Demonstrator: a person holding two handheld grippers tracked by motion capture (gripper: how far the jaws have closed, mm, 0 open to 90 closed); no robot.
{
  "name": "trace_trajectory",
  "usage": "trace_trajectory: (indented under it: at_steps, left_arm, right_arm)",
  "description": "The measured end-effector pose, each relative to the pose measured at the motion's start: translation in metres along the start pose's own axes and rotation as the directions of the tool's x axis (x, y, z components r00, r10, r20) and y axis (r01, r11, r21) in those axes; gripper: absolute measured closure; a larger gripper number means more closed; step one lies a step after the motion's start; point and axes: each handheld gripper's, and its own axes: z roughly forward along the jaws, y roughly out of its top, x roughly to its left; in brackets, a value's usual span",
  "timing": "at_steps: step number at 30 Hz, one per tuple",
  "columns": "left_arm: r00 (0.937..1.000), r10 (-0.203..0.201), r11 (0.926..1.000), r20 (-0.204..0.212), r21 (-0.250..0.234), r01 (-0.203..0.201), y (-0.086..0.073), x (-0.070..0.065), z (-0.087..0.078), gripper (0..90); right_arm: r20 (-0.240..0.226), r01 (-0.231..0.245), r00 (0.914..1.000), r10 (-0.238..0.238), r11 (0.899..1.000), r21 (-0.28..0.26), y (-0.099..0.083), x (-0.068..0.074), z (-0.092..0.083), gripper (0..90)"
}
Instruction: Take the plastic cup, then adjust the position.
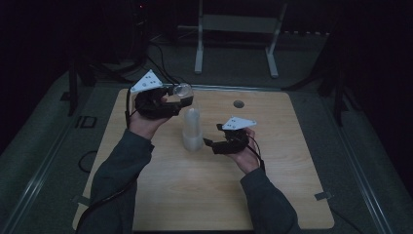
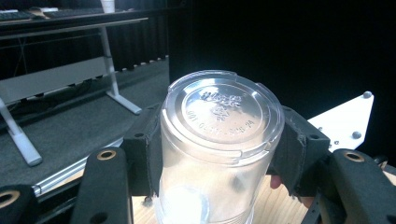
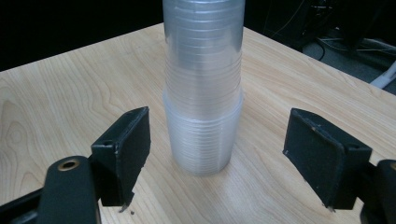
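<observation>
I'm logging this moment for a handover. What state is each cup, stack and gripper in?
Clear plastic cup: lifted off the table, base toward the camera, clamped between the left gripper's fingers.
Stack of clear plastic cups: upright on the wooden table, untouched.
Left gripper: shut on the cup.
Right gripper: open, fingers either side of the stack, apart from it.

Dim lab: bare test table [image 1: 272,195], cables [image 1: 160,61]
</observation>
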Motion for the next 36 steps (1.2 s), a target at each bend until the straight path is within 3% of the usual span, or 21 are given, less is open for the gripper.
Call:
trace_trajectory:
  at_steps: [26,36]
  left_arm:
    - [0.9966,-0.012,0.9997,0.081,-0.018,0.014,-0.012,-0.007,-0.019,41.0]
    - [0.9941,0.001,0.9999,0.109,0.01,-0.002,-0.022,-0.01,-0.018,41.1]
  right_arm:
    - [-0.016,-0.008,0.9998,0.009,1.0,0.001,-0.006,0.001,-0.013,22.0]
    - [-0.023,0.043,0.9988,-0.043,0.999,0.005,-0.004,0.008,-0.018,21.3]
